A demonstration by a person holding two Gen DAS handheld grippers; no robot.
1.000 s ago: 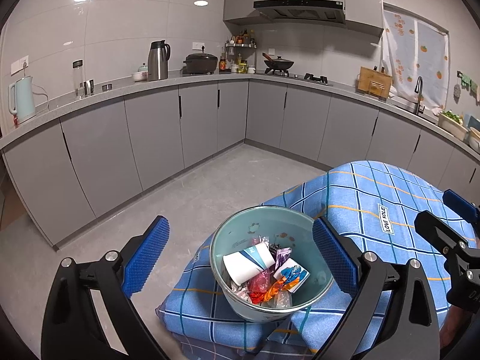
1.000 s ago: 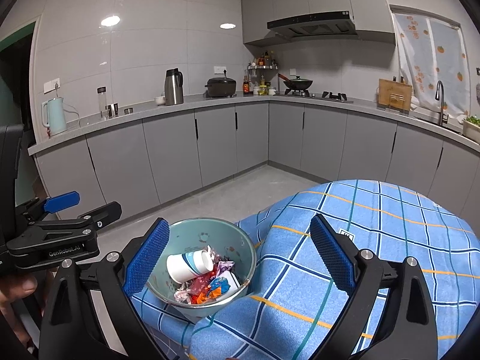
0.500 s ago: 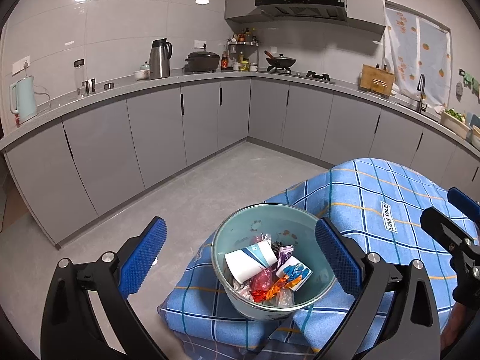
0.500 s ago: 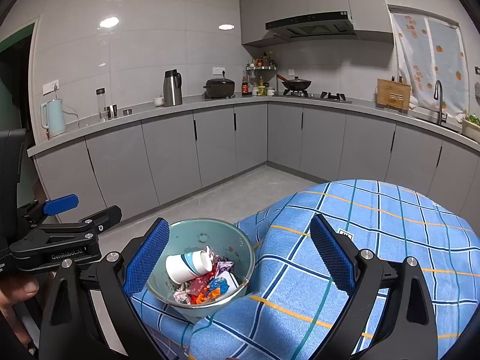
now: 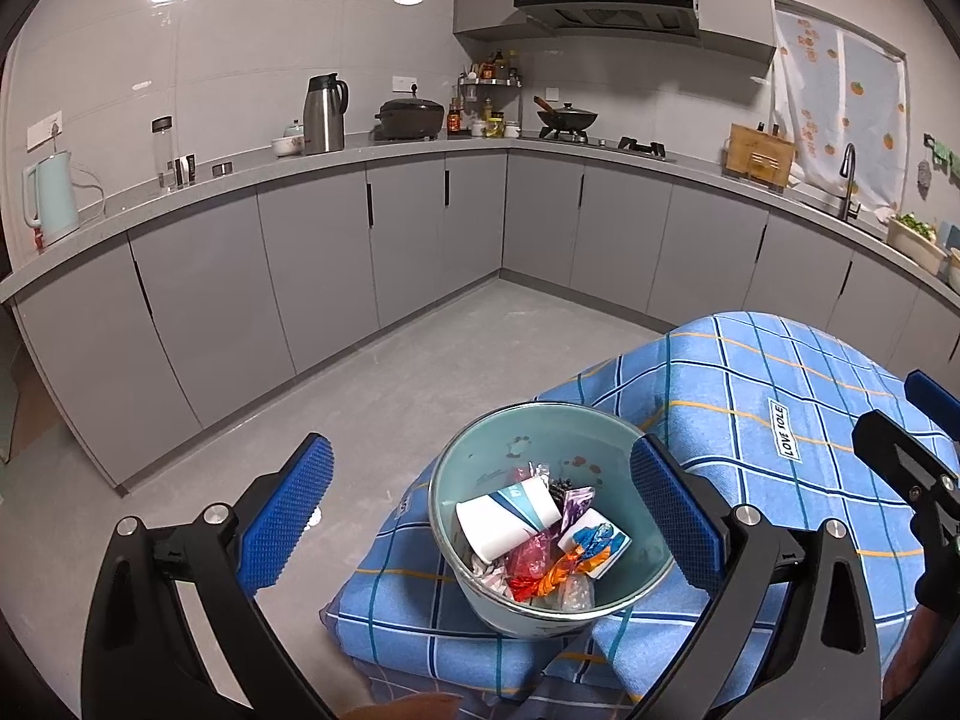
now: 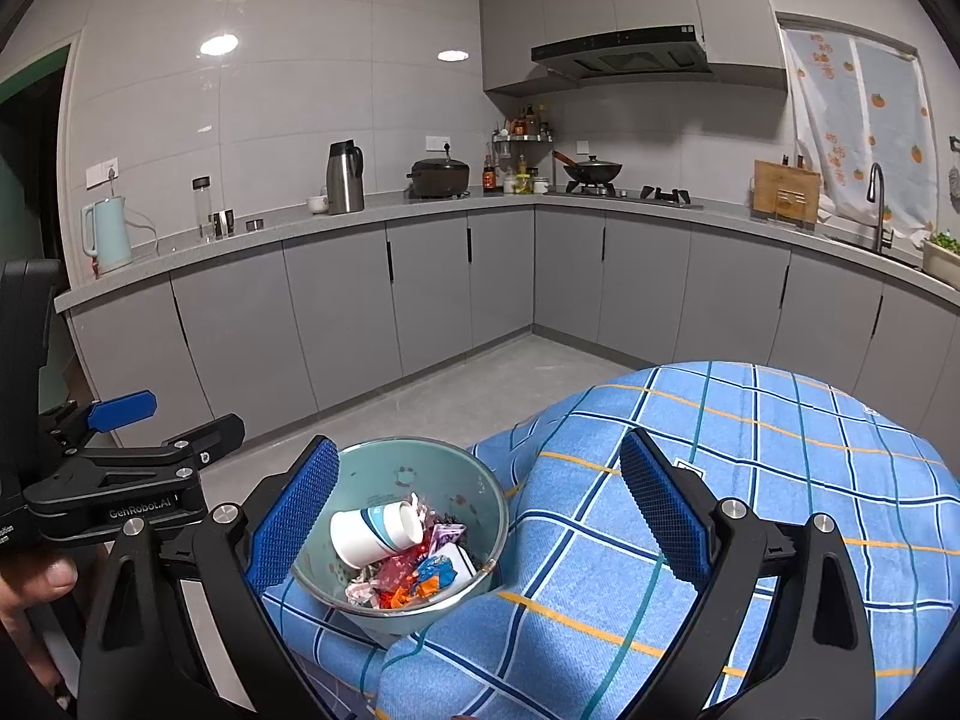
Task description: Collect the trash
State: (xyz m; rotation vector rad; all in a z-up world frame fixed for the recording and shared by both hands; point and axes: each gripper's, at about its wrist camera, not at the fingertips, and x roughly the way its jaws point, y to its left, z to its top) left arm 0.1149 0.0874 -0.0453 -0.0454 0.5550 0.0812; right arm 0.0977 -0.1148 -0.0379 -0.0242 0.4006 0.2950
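Note:
A pale green bin (image 5: pixel 480 468) (image 6: pixel 384 468) stands on the corner of a table under a blue checked cloth (image 5: pixel 750 396) (image 6: pixel 750 450). Inside lie a white paper cup (image 5: pixel 504 519) (image 6: pixel 372 531) on its side and several coloured wrappers (image 5: pixel 552 570) (image 6: pixel 414 582). My left gripper (image 5: pixel 480 516) is open above and in front of the bin, its blue pads wide apart and holding nothing. My right gripper (image 6: pixel 480 510) is open too, hovering over the bin's right rim and the cloth, empty. The other gripper shows at each view's edge.
Grey kitchen cabinets (image 5: pixel 336 264) run along the far walls with a kettle (image 5: pixel 51 198), a steel jug (image 5: pixel 324 114), a wok (image 5: pixel 567 117) and a sink tap (image 5: pixel 847 180) on the counter. Grey floor (image 5: pixel 390 396) lies left of the table. A hand (image 6: pixel 30 588) holds the left gripper.
Both grippers have drifted slightly back and up from the bin. The bin and its contents have not moved, and both grippers stayed open.

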